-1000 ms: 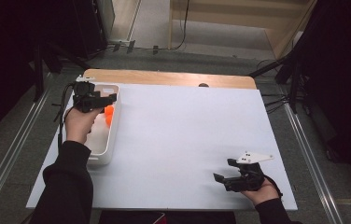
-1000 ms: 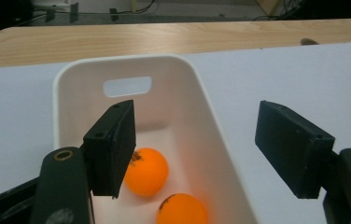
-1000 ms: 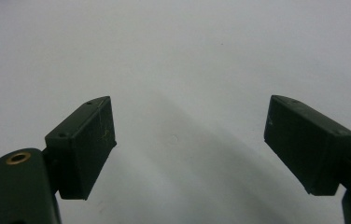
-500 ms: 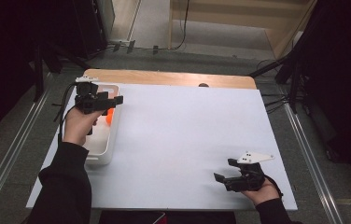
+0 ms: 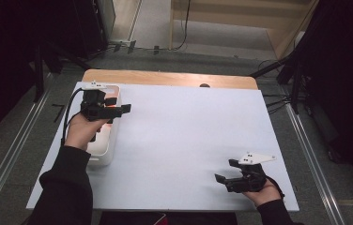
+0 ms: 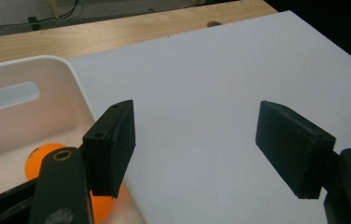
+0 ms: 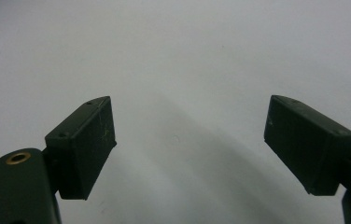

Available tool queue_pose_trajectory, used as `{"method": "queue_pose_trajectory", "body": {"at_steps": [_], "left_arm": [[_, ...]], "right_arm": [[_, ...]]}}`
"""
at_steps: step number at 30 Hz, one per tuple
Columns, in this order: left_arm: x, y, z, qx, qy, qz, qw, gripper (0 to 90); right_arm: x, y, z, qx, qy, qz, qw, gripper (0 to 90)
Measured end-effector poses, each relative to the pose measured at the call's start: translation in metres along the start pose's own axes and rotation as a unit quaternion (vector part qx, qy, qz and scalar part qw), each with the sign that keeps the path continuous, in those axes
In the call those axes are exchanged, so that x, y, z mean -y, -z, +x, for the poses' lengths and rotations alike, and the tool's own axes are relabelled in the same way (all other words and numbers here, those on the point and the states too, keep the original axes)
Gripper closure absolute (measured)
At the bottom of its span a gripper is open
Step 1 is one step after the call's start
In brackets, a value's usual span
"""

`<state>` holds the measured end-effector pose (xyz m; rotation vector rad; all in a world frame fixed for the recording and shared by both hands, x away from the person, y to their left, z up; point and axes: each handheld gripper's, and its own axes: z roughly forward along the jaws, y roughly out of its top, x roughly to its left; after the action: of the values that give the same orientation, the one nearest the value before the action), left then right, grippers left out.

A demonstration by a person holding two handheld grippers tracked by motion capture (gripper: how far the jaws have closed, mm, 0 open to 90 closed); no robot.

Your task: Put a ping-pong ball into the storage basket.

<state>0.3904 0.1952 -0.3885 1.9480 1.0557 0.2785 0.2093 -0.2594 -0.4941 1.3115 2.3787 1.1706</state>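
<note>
A white bin [image 5: 100, 154] stands along the left edge of the white table top [image 5: 188, 140]. In the left gripper view the white bin [image 6: 33, 74] holds orange balls [image 6: 40, 158], partly hidden by my jaw. My left gripper [image 5: 120, 108] hovers over the bin's far right rim, open, with nothing between its jaws; in its own view the left gripper [image 6: 197, 149] looks across bare table. My right gripper [image 5: 225, 171] rests at the table's near right, open and empty, and the right gripper [image 7: 190, 154] faces bare white surface.
A wooden strip [image 5: 165, 78] runs along the table's far edge, with a small dark spot [image 5: 204, 86] on it. Cables [image 5: 278, 101] and dark stands lie on the floor beyond and to the right. A metal rail [image 5: 5, 154] runs along the left side.
My left gripper has moved up-table and a little to the right, from over the bin's middle to its far right rim. The right gripper has stayed where it was.
</note>
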Motion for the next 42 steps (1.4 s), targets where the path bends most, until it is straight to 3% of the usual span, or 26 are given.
{"method": "queue_pose_trajectory", "body": {"at_steps": [19, 25, 31, 42], "left_arm": [[0.012, 0.008, -0.028, 0.026, -0.041, 0.008, 0.9988, 26.2], [0.014, 0.012, -0.034, 0.038, -0.044, -0.005, 0.9983, 26.0], [0.019, 0.014, -0.041, 0.044, -0.058, -0.003, 0.9974, 26.0], [0.031, 0.018, -0.049, 0.053, -0.064, -0.011, 0.9965, 26.0]], "right_arm": [[0.000, 0.000, 0.000, -0.001, -0.001, 0.000, 1.0000, 14.9], [0.000, 0.000, 0.000, 0.000, -0.001, -0.001, 1.0000, 14.9], [0.000, 0.001, 0.000, 0.000, -0.002, -0.002, 1.0000, 14.9], [0.000, 0.001, 0.000, 0.002, -0.001, 0.000, 1.0000, 14.9]]}}
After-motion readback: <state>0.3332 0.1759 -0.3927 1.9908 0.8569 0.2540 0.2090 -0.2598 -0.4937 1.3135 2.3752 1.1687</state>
